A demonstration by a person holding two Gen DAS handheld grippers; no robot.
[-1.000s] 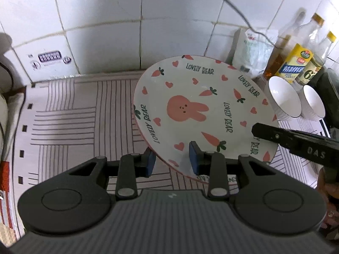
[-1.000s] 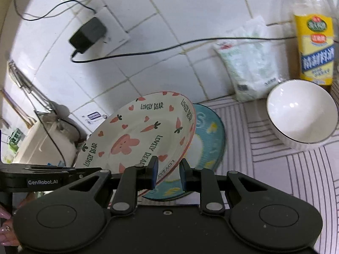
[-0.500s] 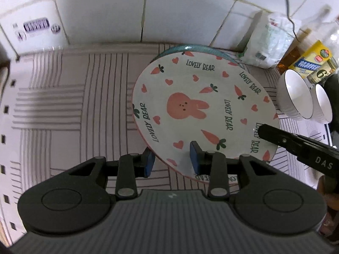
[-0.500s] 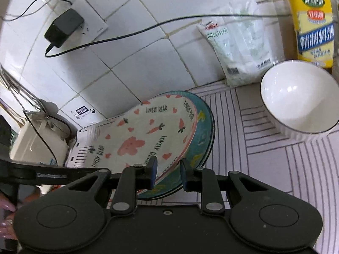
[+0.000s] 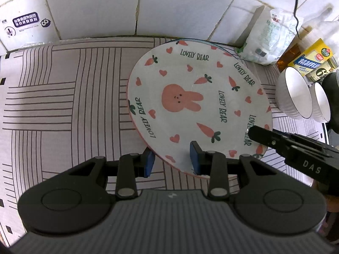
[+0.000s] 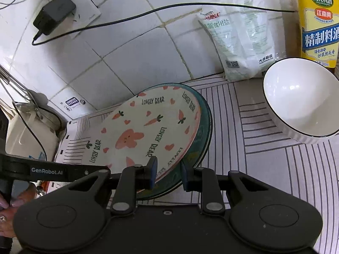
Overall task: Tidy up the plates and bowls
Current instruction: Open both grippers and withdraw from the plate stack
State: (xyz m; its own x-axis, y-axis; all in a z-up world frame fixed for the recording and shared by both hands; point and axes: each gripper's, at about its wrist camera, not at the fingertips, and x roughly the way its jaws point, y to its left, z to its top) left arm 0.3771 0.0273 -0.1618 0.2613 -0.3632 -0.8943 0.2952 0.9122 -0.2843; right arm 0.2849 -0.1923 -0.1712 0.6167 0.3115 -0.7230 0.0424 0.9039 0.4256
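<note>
Bunny plate (image 5: 197, 103) held at its near rim by both grippers, over teal plate (image 6: 203, 131).

Left gripper (image 5: 172, 158) and right gripper (image 6: 167, 173) are each clamped on the bunny plate's edge. The teal plate lies on the striped mat (image 5: 63, 97) against the tiled wall (image 5: 95, 6). Two white bowls (image 5: 294, 97) are seen near, to the right, before bottles (image 5: 313, 57).

- The bunny plate (image 5: 197, 103) lies over a second plate (image 6: 201, 139), on the mat (image 5: 63, 97) before the tiled wall (image 5: 95, 8).
- Left gripper (image 5: 172, 160) is at its near rim, right gripper (image 6: 167, 174) at the rim on its right.
- Two bowls (image 5: 294, 95) stand right of the plates, side by side.
- A bag (image 6: 239, 33) leans on the wall behind, bottles (image 5: 311, 57) to its right.
</note>
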